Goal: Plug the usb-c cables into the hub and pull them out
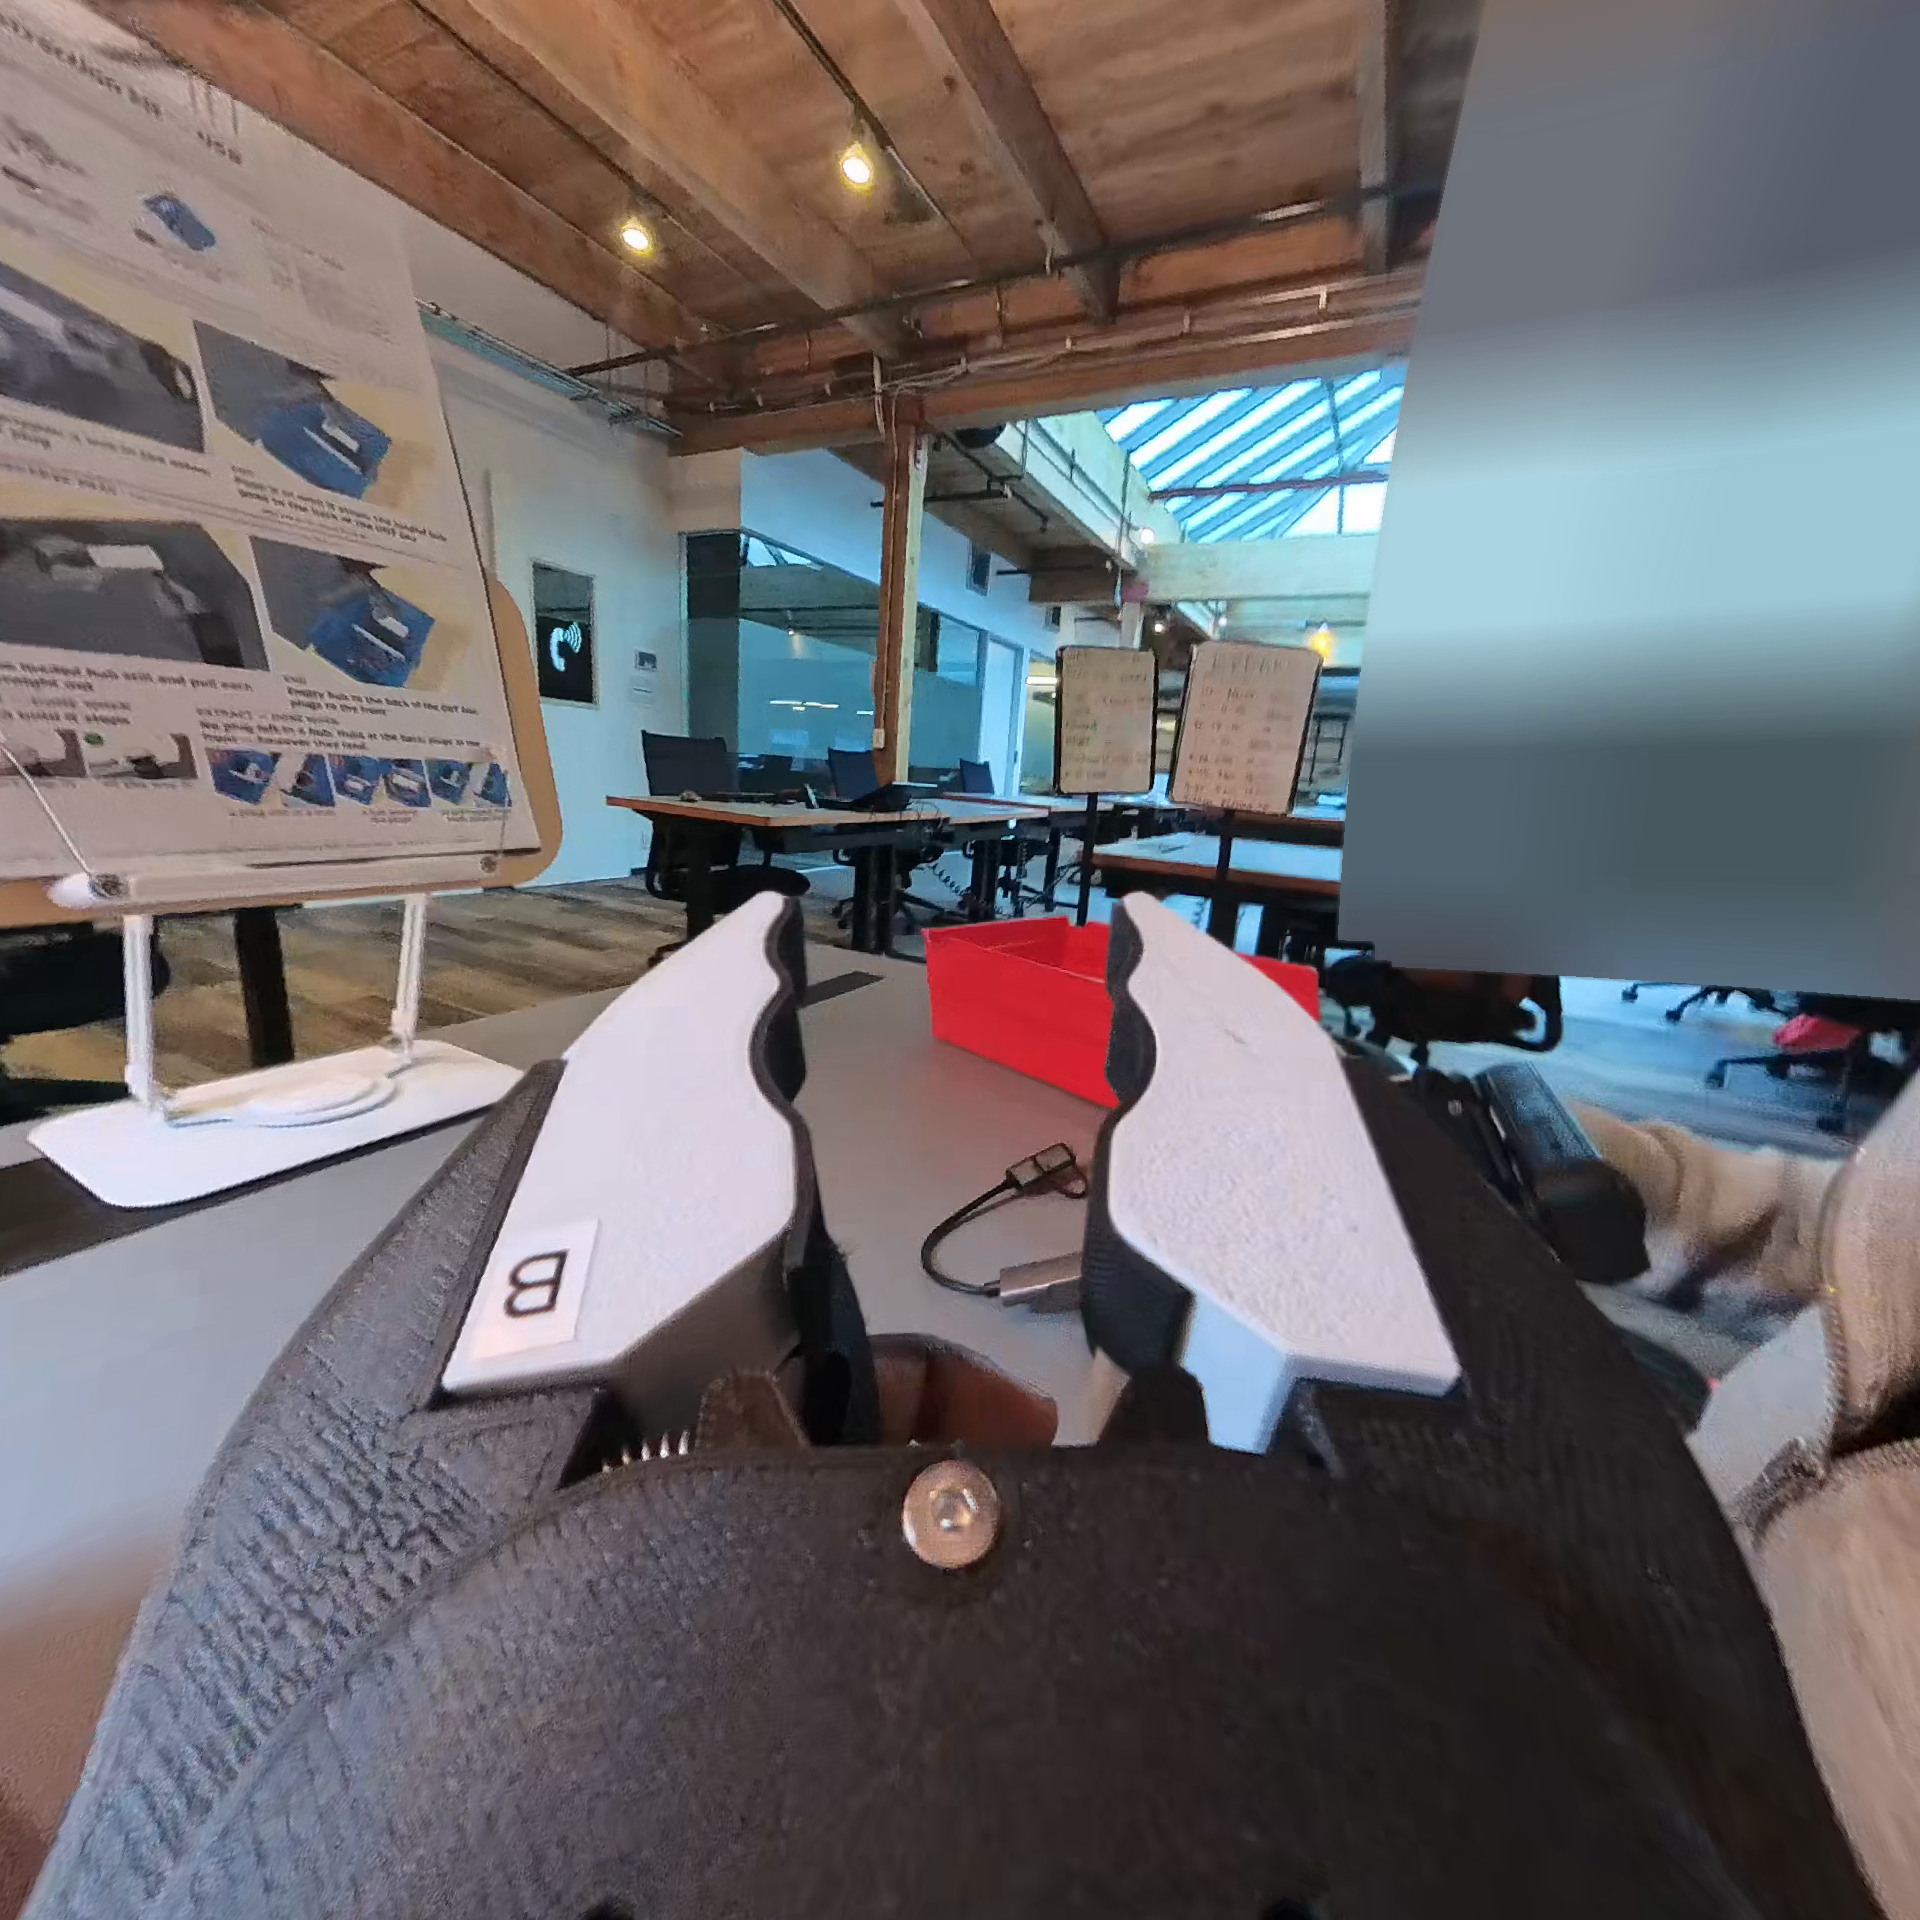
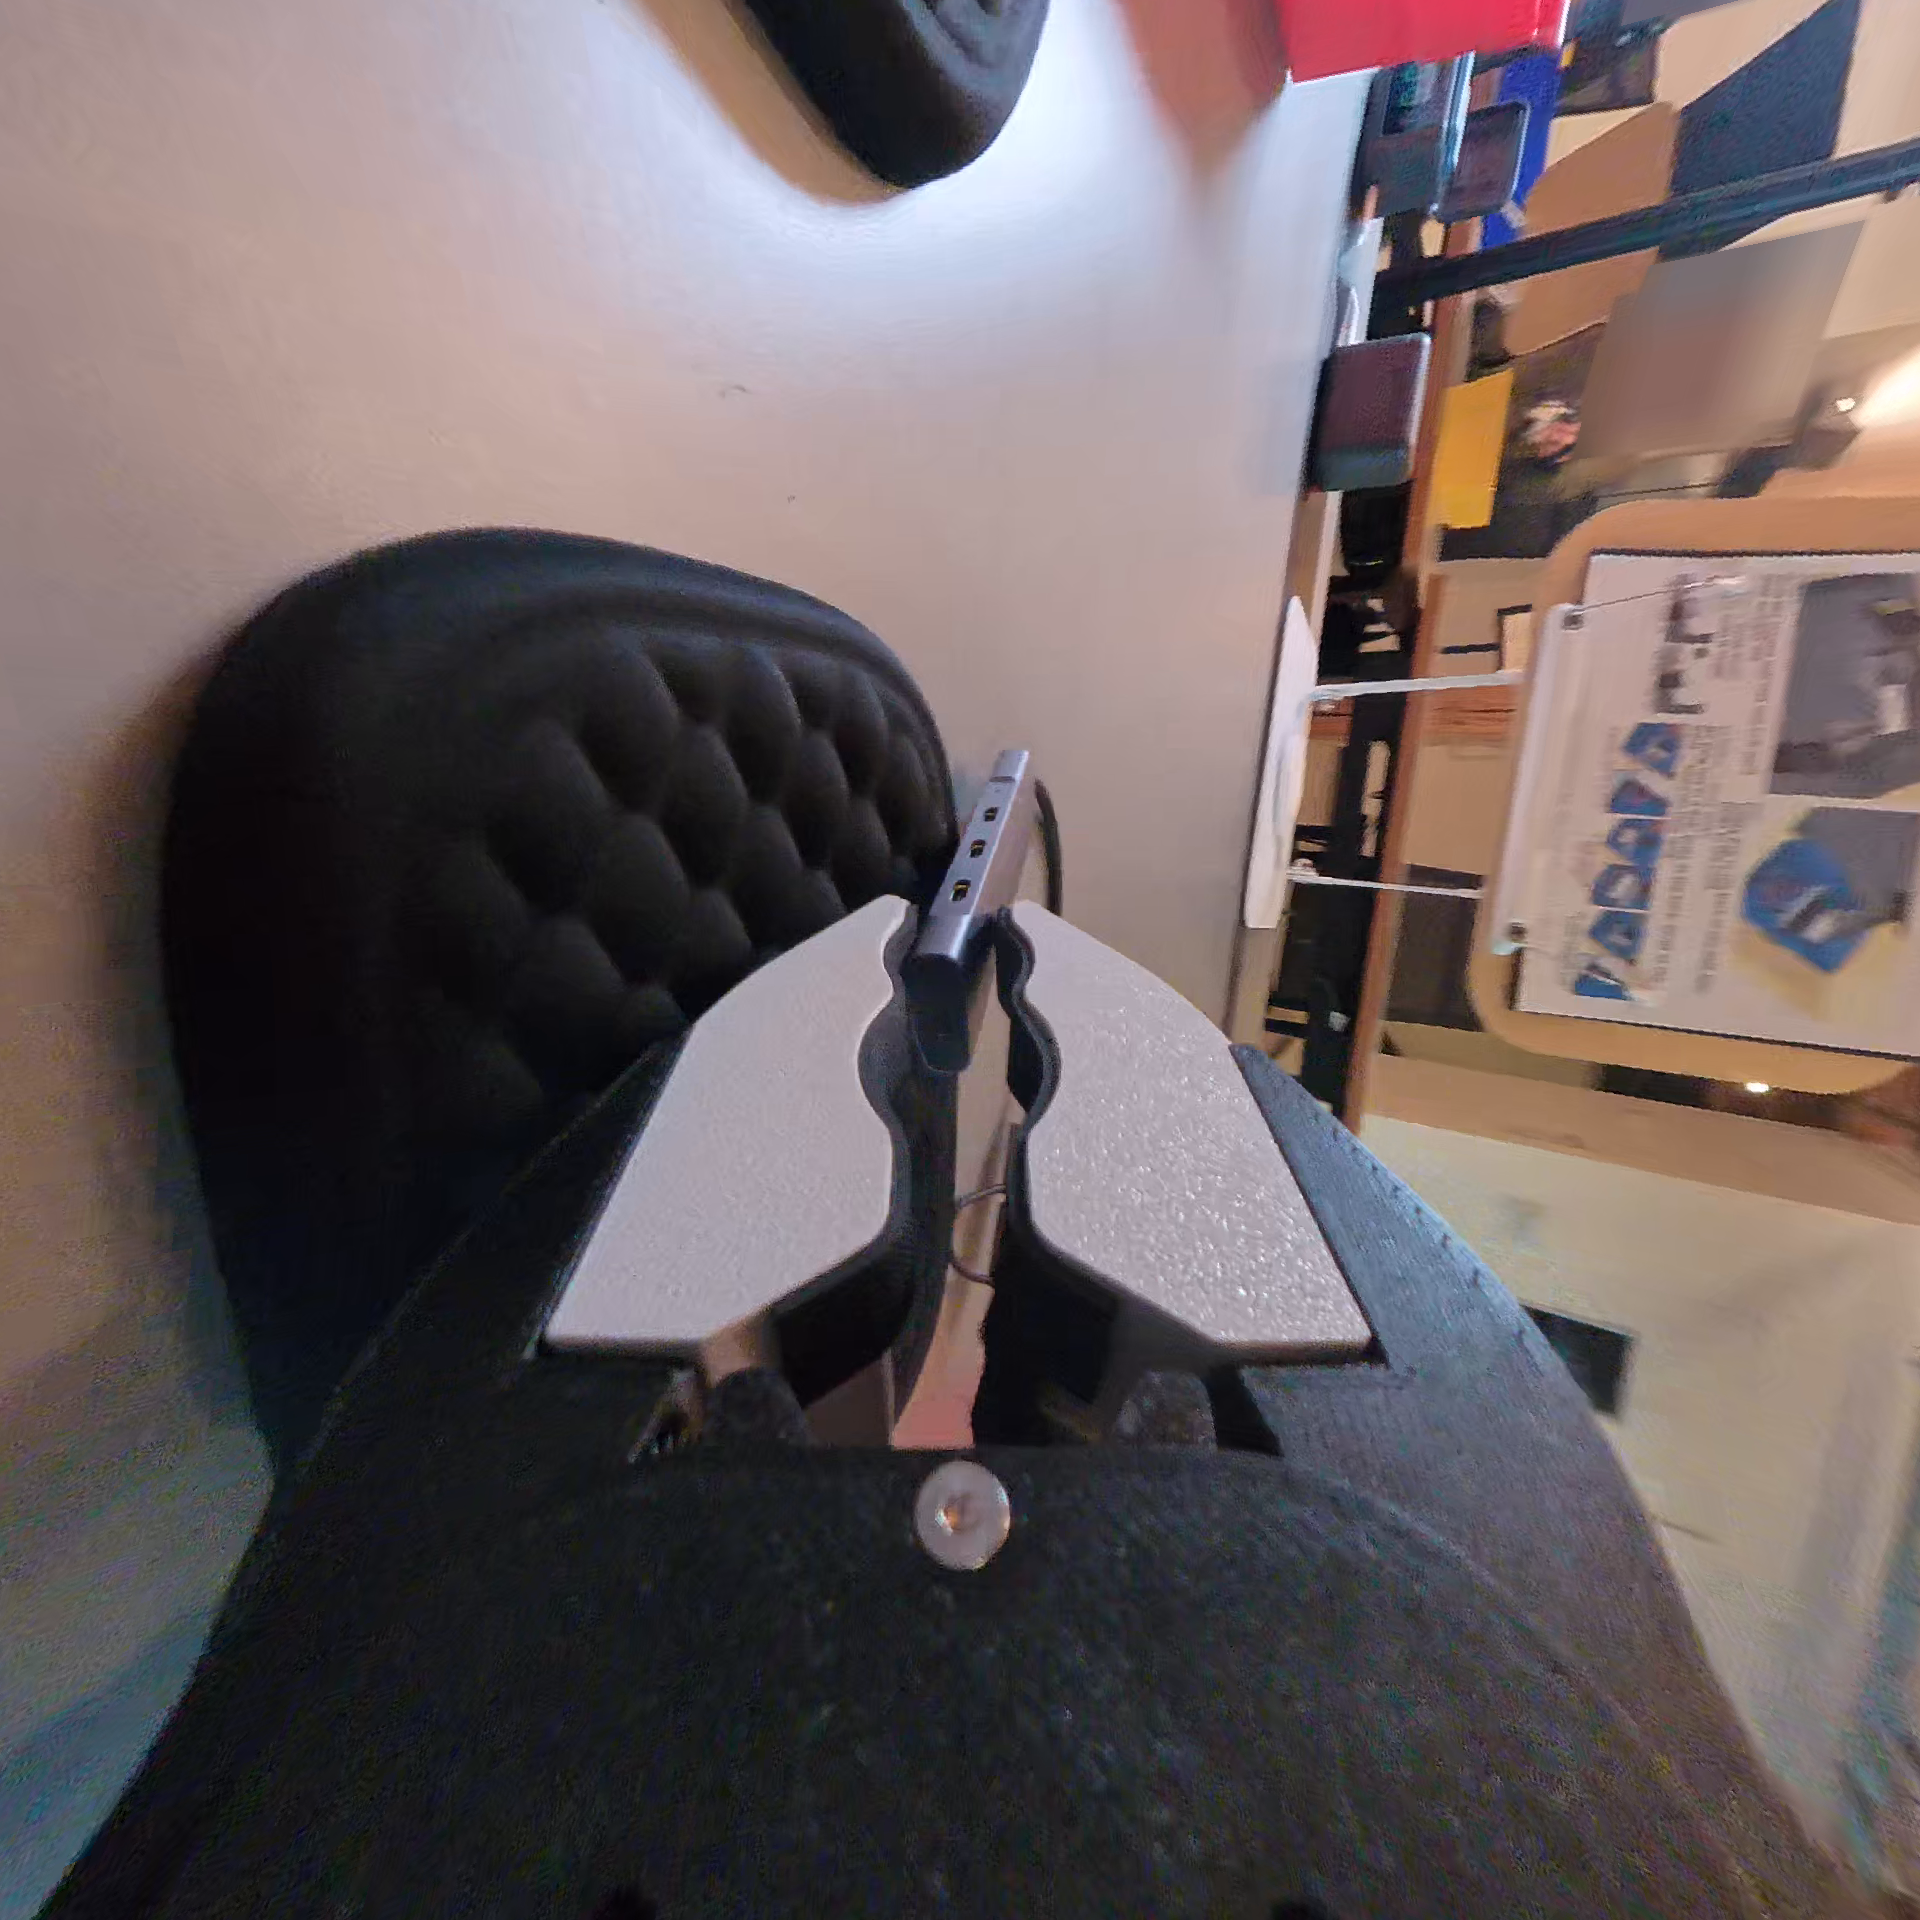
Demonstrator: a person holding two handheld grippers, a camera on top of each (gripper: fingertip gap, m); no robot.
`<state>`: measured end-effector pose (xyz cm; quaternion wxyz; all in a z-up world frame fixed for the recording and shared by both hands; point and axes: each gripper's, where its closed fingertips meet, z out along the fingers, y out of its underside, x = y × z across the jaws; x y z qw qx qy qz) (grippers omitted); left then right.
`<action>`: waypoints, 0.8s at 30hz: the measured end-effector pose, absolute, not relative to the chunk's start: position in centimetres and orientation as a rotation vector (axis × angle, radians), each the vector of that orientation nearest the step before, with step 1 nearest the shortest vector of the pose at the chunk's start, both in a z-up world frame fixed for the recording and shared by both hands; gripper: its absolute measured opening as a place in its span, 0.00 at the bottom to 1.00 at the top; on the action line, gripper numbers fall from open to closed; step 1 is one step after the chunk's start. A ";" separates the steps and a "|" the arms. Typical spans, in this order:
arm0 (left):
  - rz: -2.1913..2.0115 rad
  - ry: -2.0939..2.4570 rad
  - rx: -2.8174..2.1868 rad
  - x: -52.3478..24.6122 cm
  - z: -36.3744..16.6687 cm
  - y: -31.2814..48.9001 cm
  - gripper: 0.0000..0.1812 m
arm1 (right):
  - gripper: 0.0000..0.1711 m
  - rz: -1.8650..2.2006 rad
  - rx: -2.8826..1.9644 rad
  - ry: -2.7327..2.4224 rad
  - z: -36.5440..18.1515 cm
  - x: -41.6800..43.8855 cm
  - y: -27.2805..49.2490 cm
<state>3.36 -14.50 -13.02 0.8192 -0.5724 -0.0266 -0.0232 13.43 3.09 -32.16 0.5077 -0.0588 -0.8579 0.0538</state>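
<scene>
My right gripper [image 2: 961,920] is shut on a slim grey hub [image 2: 971,883]. It grips the hub's near end, and the hub sticks out forward with a row of small ports showing on its side. A dark cable [image 2: 1051,842] curves off behind the hub. My left gripper [image 1: 956,925] is open and empty, held above the grey table [image 1: 904,1122]. A short black usb-c cable [image 1: 961,1231] with a grey plug [image 1: 1039,1273] lies on the table between and below its fingers.
A red tray [image 1: 1018,1003] stands on the table beyond the cable. A white document stand [image 1: 260,1112] holds an instruction sheet at the left. A black padded rest [image 2: 520,831] lies beside the hub. A person's beige sleeve [image 1: 1714,1195] is at the right.
</scene>
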 end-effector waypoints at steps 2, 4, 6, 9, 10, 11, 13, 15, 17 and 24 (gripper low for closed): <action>-0.032 -0.037 -1.239 3.6 -12.6 -15.3 0.31 | 0.14 0.192 -0.177 -2.068 -31.9 13.5 3.0; -0.027 -0.029 -1.245 3.7 -12.1 -16.1 0.31 | 0.18 0.237 -0.219 -2.064 -31.6 13.7 3.2; -0.016 -0.031 -1.237 3.5 -11.6 -17.0 0.31 | 0.21 0.280 -0.247 -2.075 -31.4 14.3 3.3; 0.036 -0.041 -1.223 3.0 -10.7 -18.7 0.31 | 0.30 0.378 -0.303 -2.113 -31.0 15.4 3.3; 0.064 -0.046 -1.223 2.8 -10.4 -19.4 0.31 | 0.32 0.429 -0.340 -2.132 -30.9 15.8 3.2; 0.096 -0.053 -1.225 2.5 -10.2 -20.1 0.31 | 0.35 0.486 -0.385 -2.138 -30.4 16.1 3.2; 0.176 -0.077 -1.232 1.8 -9.6 -21.7 0.31 | 0.38 0.684 -0.471 -2.049 -27.9 16.1 2.9; 0.274 -0.127 -1.239 0.8 -9.1 -23.5 0.31 | 0.38 0.996 -0.522 -1.814 -23.2 15.6 2.5; 0.373 -0.189 -1.266 -0.5 -9.0 -25.5 0.31 | 0.41 1.330 -0.578 -1.469 -18.3 15.4 3.6; 0.559 -0.691 -1.572 -7.7 -15.1 -31.4 0.29 | 0.43 1.650 -0.833 -0.922 -19.5 14.2 10.1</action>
